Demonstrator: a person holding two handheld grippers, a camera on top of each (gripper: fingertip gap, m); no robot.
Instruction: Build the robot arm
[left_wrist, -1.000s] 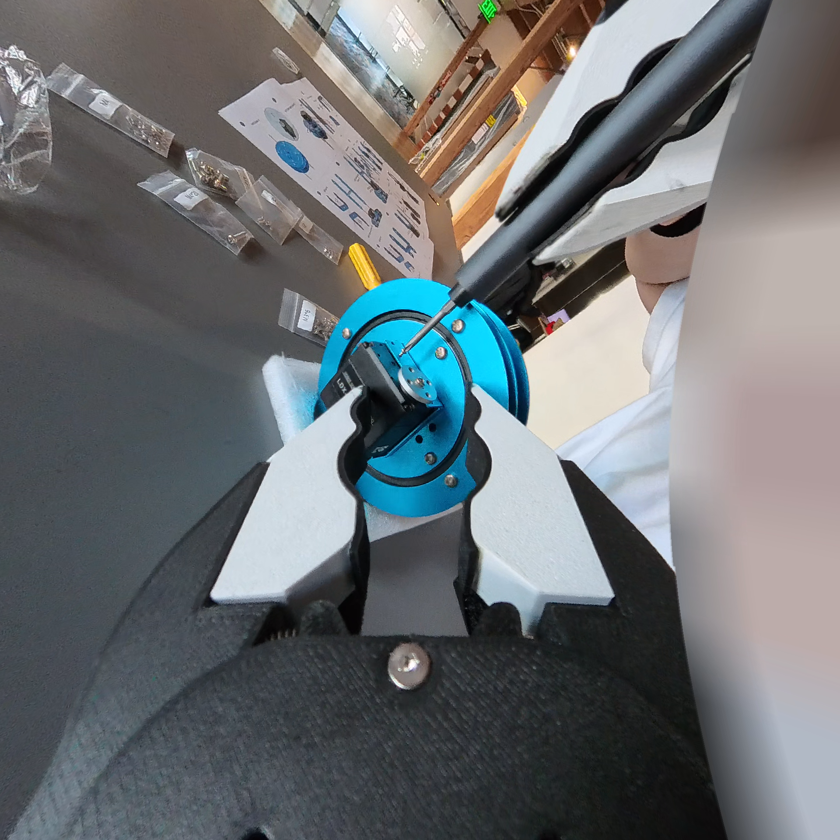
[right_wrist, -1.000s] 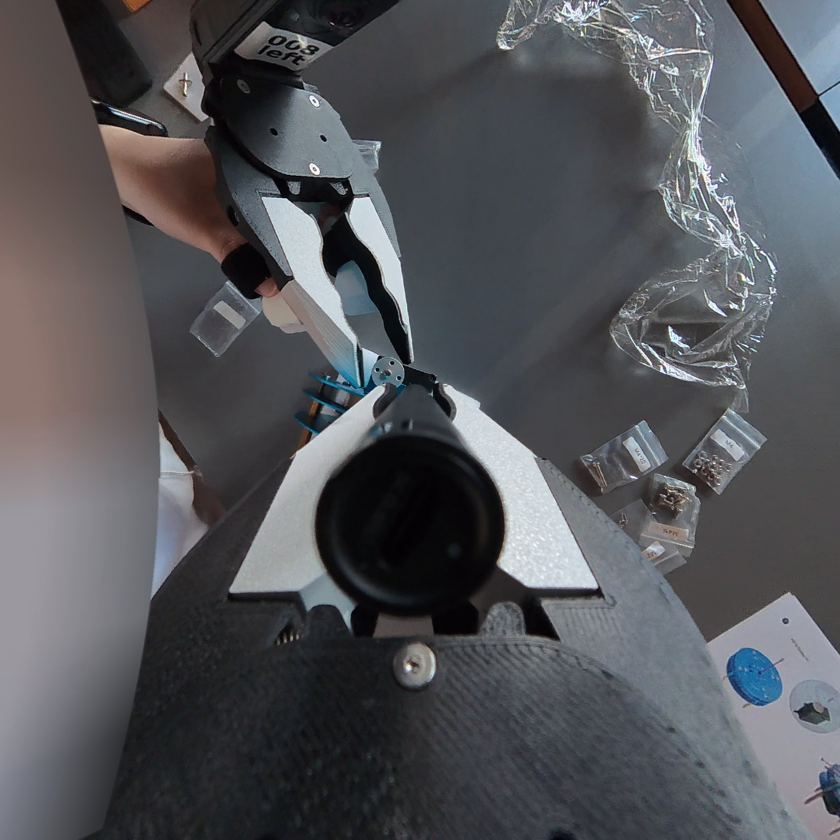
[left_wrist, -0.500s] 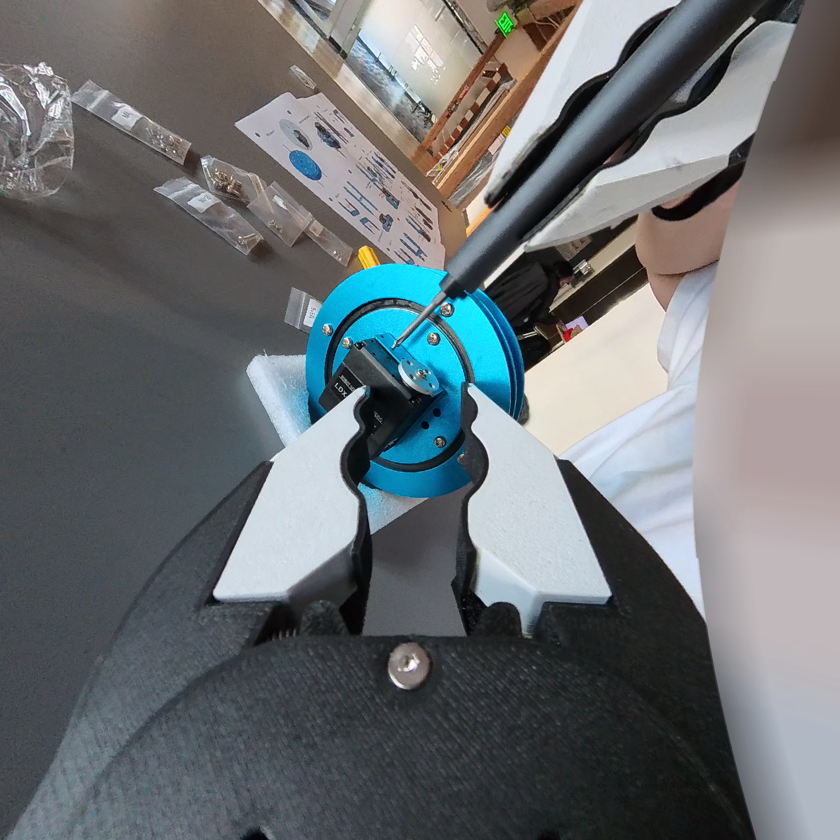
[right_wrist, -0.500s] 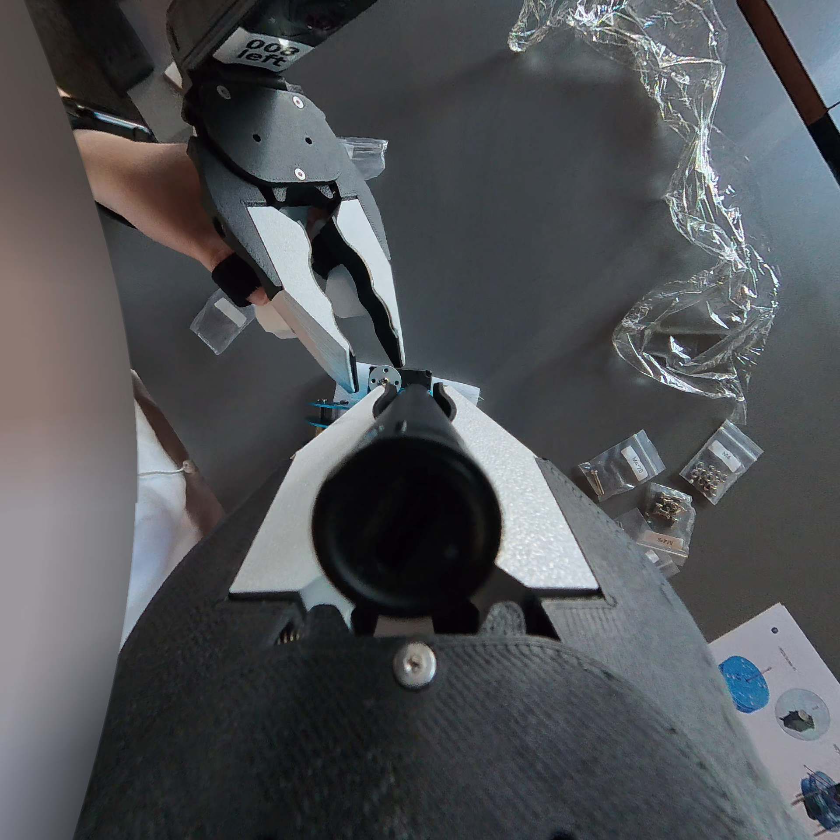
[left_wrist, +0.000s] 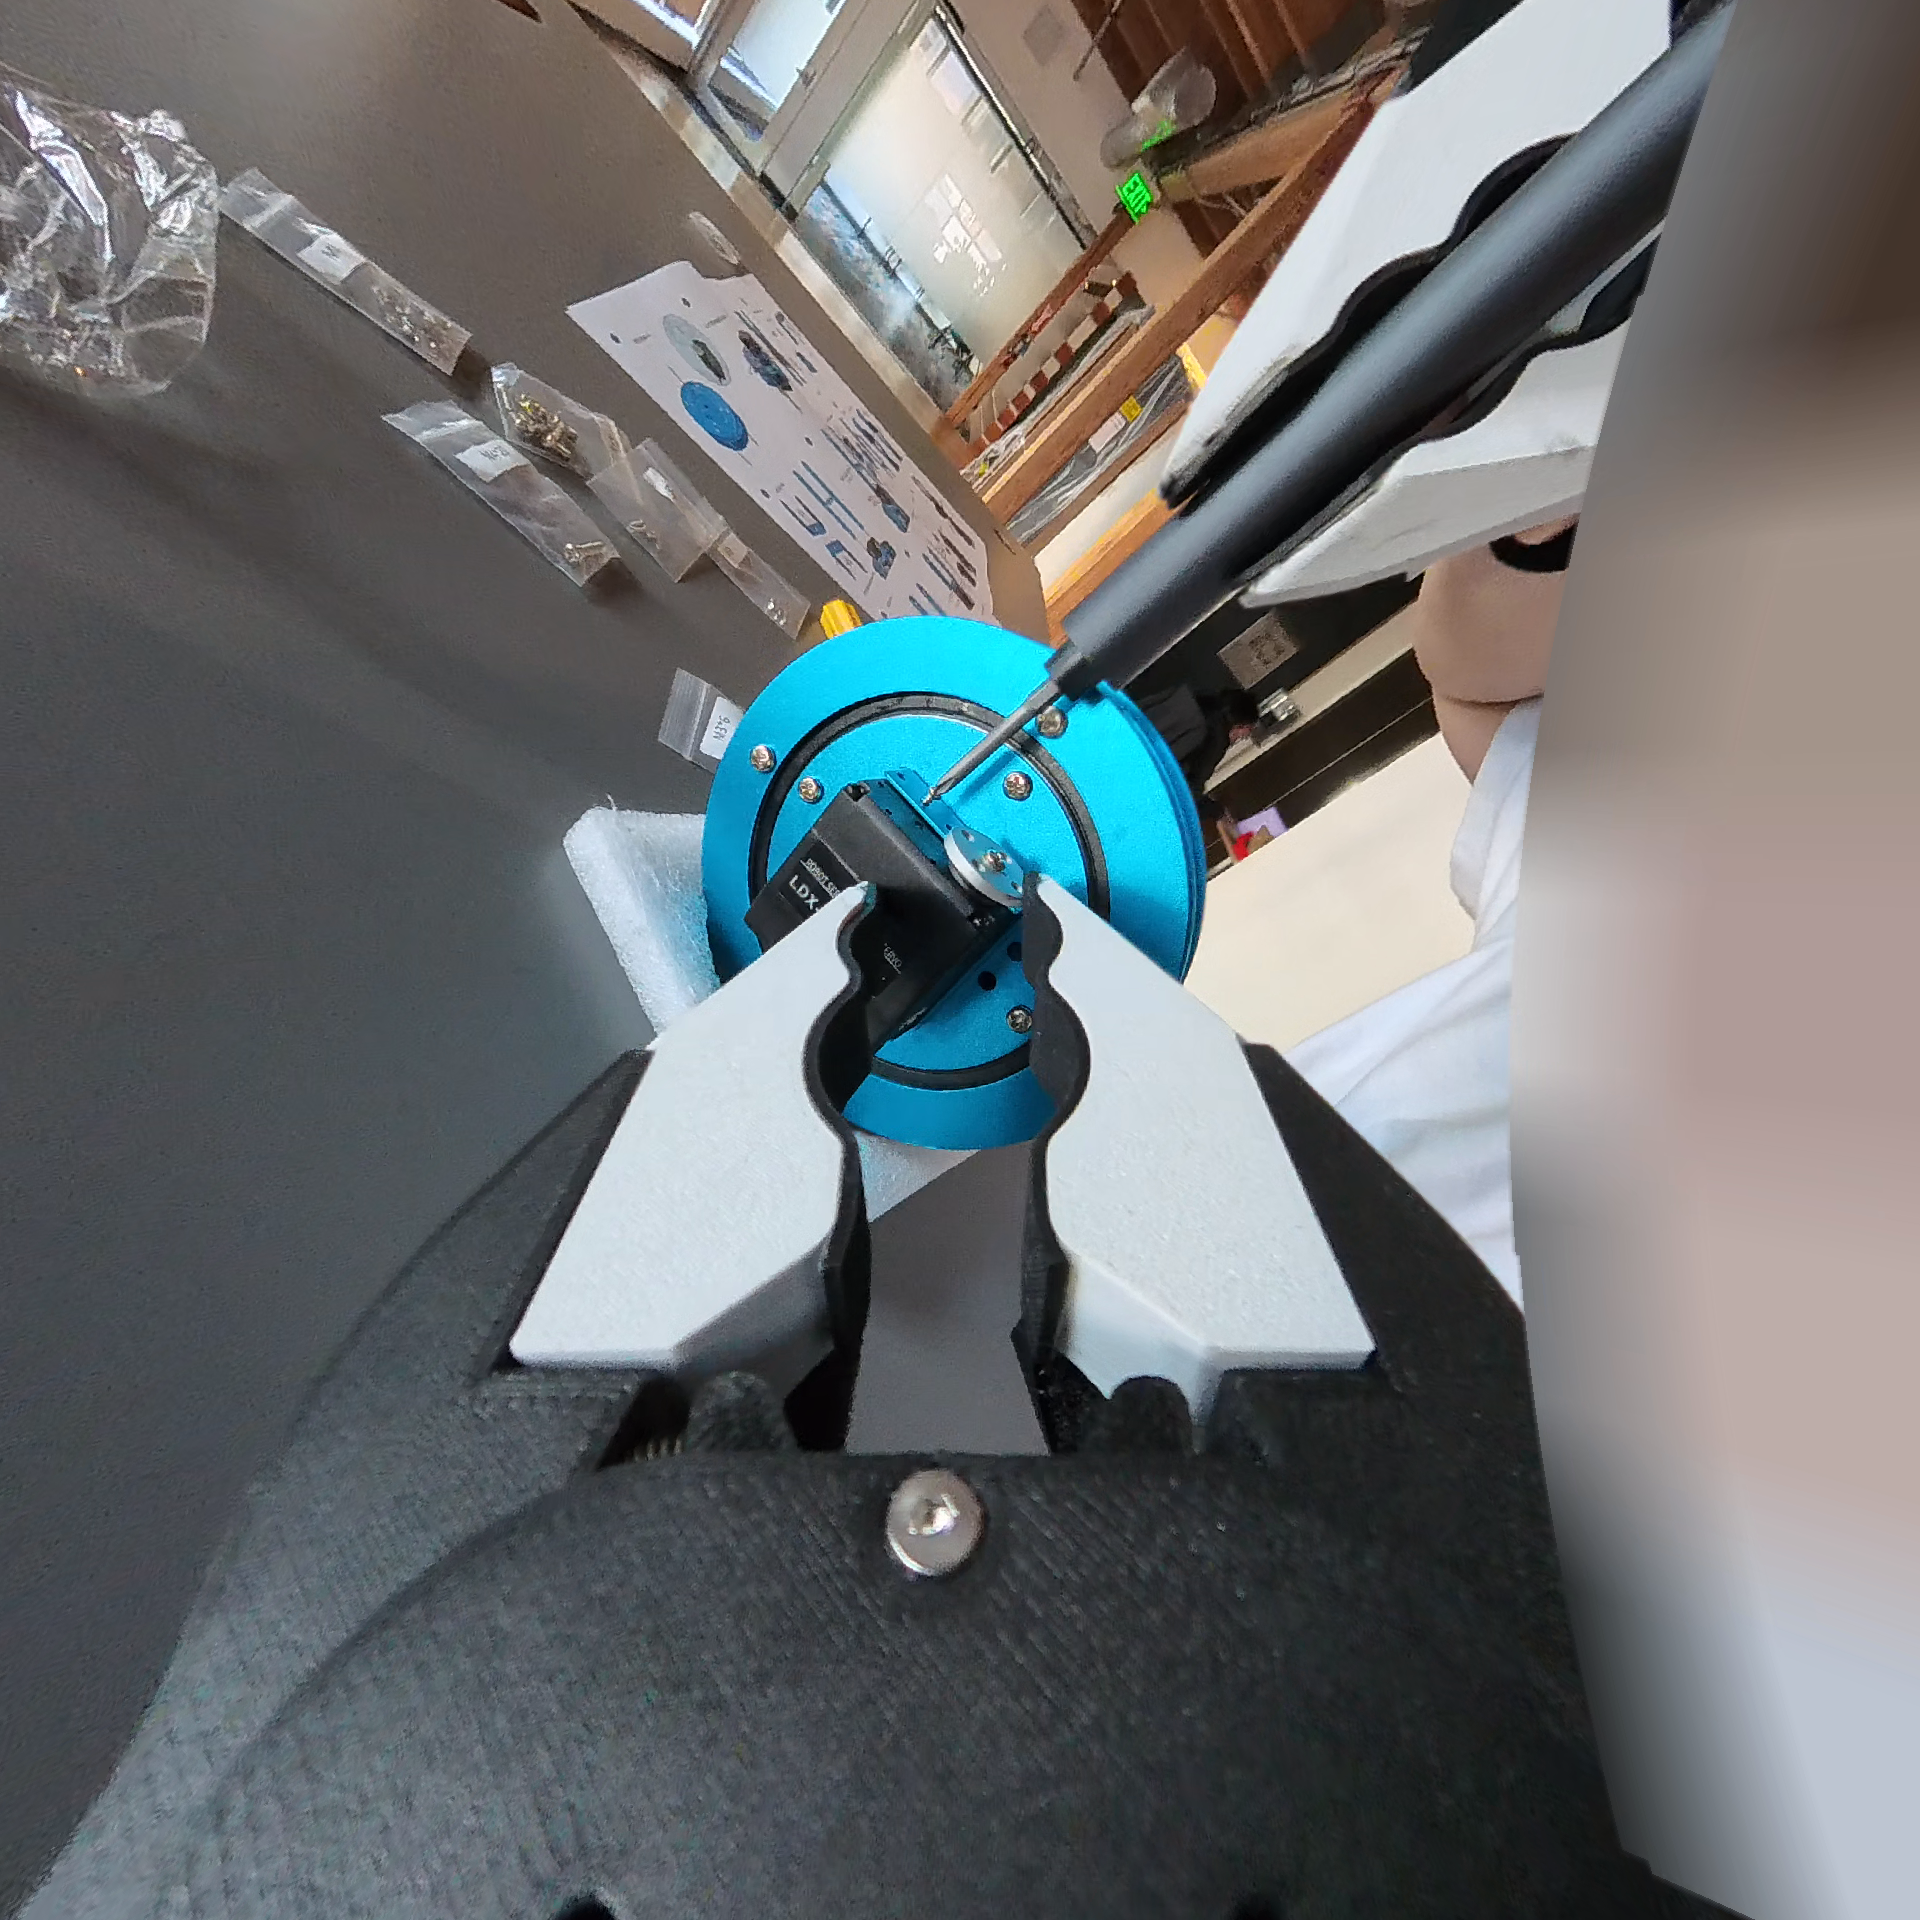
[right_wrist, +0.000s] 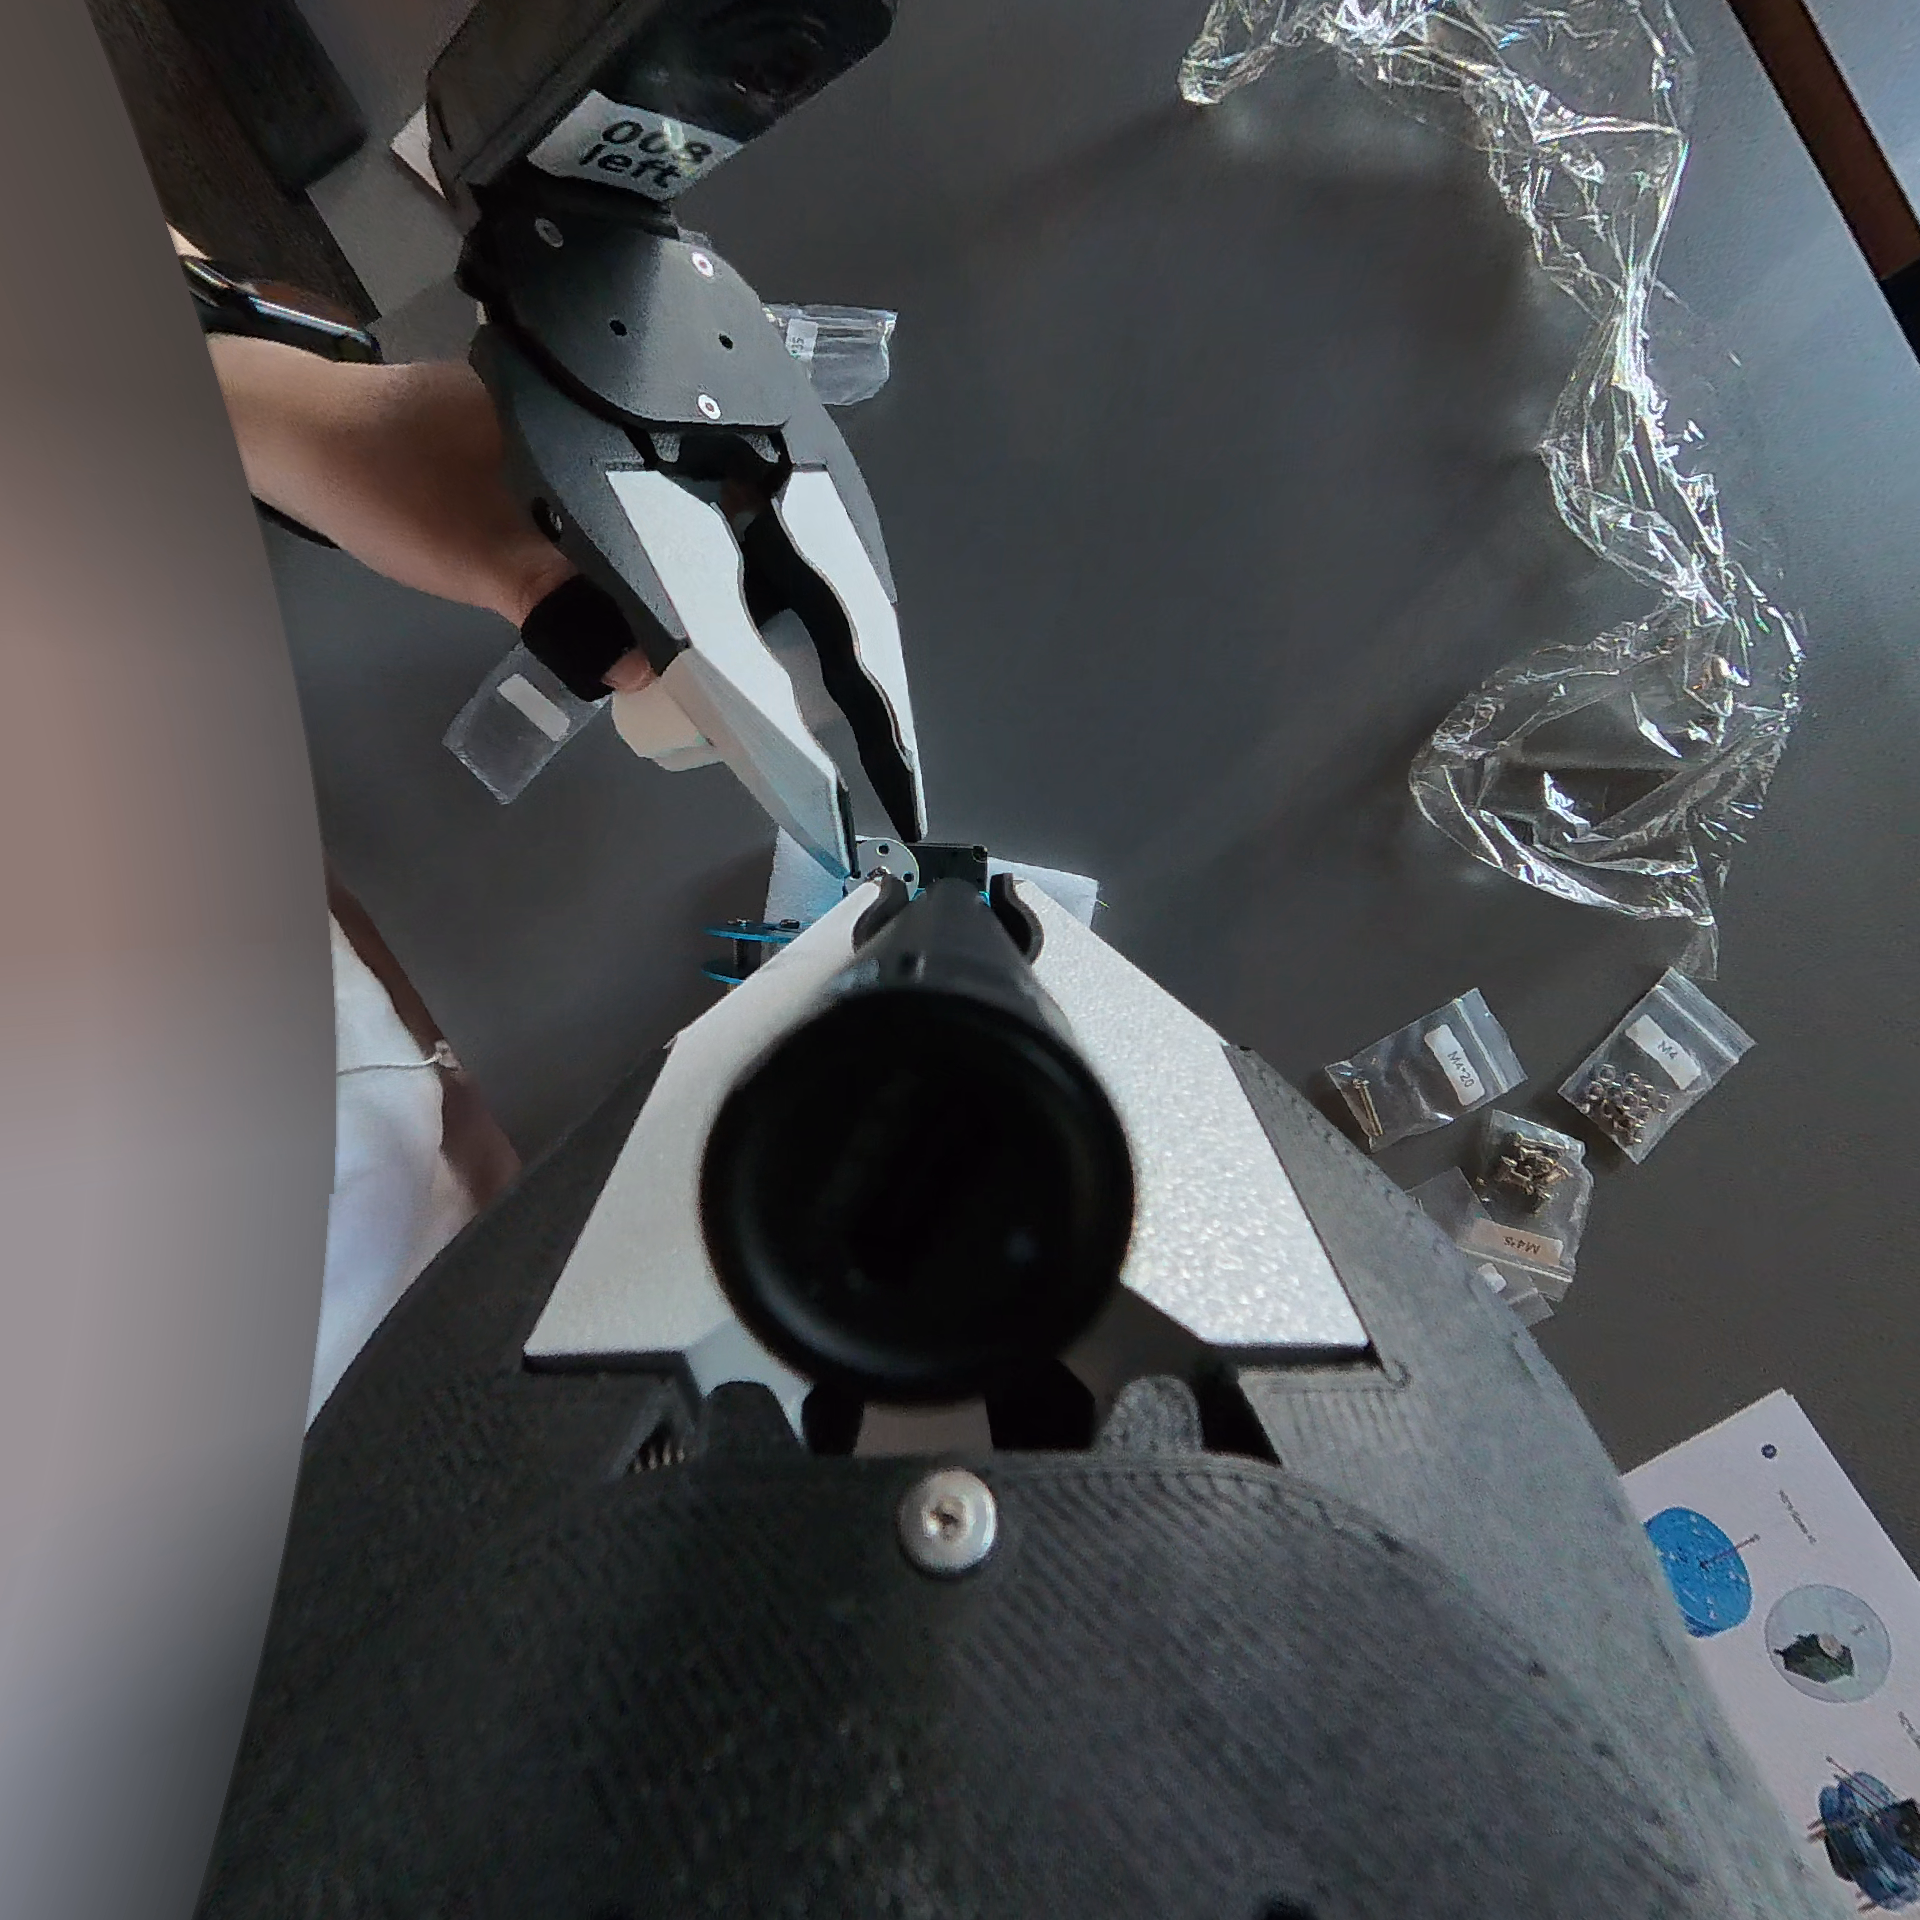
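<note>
A blue round disc assembly stands on edge on a white foam block. A black servo with a silver horn is mounted at its centre. My left gripper is shut on the servo, with its fingertips on either side of the body; it also shows in the right wrist view. My right gripper is shut on a black screwdriver. The screwdriver slants down from the upper right. Its thin tip touches the blue bracket just above the servo.
Several small bags of screws, crumpled clear plastic wrap and a printed sheet lie on the dark grey table. A yellow object lies behind the disc. A person's hand and white clothing are close by. Spacing between my two grippers at the tips: around 7 cm.
My left gripper has tilted a little, so the background has shifted. The screwdriver tip stays at the bracket above the servo. Both grips are unchanged.
</note>
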